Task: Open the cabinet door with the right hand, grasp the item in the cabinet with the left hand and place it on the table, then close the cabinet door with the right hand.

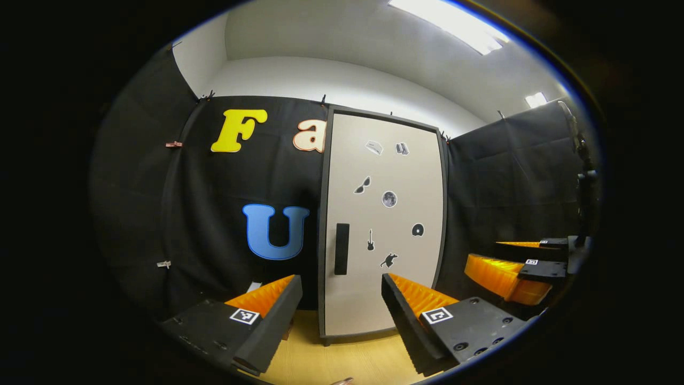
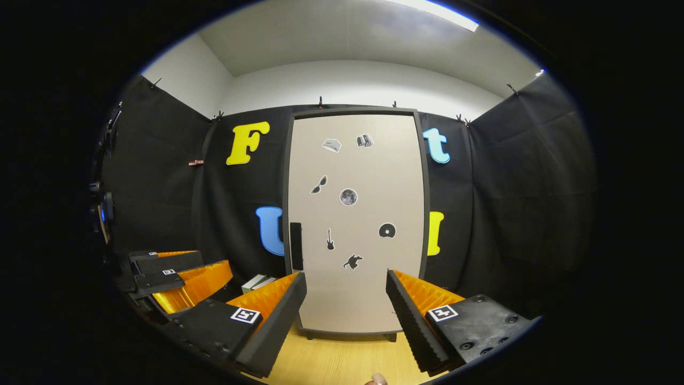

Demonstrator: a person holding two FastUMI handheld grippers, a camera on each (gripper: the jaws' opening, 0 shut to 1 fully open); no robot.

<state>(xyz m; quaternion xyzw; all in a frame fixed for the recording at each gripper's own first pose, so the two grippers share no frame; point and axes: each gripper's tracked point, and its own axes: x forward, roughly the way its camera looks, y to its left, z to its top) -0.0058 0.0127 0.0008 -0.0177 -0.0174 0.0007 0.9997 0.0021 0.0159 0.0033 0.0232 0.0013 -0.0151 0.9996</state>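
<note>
1 cabinet (image 2: 355,224), w/ 1 door (image 1: 385,230), shut, and 1 dark handle (image 2: 296,246) at the door's left edge. Stickers on the door: 7 (image 2: 348,197), 2 up top, 5 below. 2 grippers: left gripper (image 1: 339,321) and right gripper (image 2: 344,315), 2 fingers each. 1 wooden table (image 2: 342,363) under it all. Approx. 2 pale book-like items (image 2: 256,282) lying left of cabinet, far side; exact no. hard to tell.

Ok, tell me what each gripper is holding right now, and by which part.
Nothing. Left gripper and right gripper stand open before the shut beige cabinet door.
</note>
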